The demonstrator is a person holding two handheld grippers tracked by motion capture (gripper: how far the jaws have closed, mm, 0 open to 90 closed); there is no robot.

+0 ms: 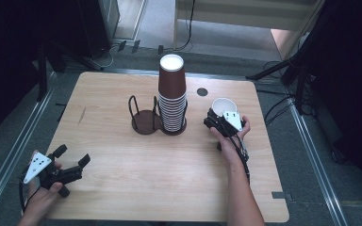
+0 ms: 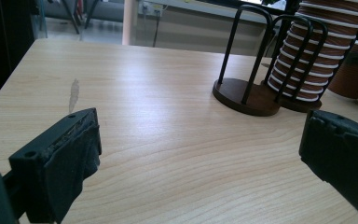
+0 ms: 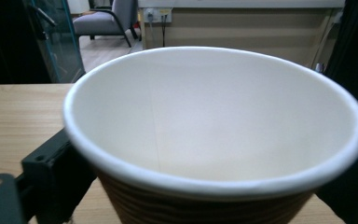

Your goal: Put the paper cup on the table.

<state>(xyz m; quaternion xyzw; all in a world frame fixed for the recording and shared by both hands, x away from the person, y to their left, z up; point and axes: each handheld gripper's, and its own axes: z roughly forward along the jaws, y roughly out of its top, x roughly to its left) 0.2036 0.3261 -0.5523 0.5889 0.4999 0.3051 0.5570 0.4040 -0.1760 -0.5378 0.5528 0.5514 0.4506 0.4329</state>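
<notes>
Wooden table (image 1: pixel 136 188), two-ring cup holder (image 1: pixel 146 121), paper cup (image 1: pixel 224 107) upright.

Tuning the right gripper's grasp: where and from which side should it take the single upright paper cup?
Grip the single cup on its ribbed side wall below the rolled rim, coming level from the person's side. It stands mouth up, tapering downward; the right gripper already straddles it there.

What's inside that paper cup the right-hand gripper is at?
The paper cup stands mouth up between the jaws of the right gripper. Its white inside wall looks bare, with nothing in it. Its near rim hides the very bottom.
</notes>
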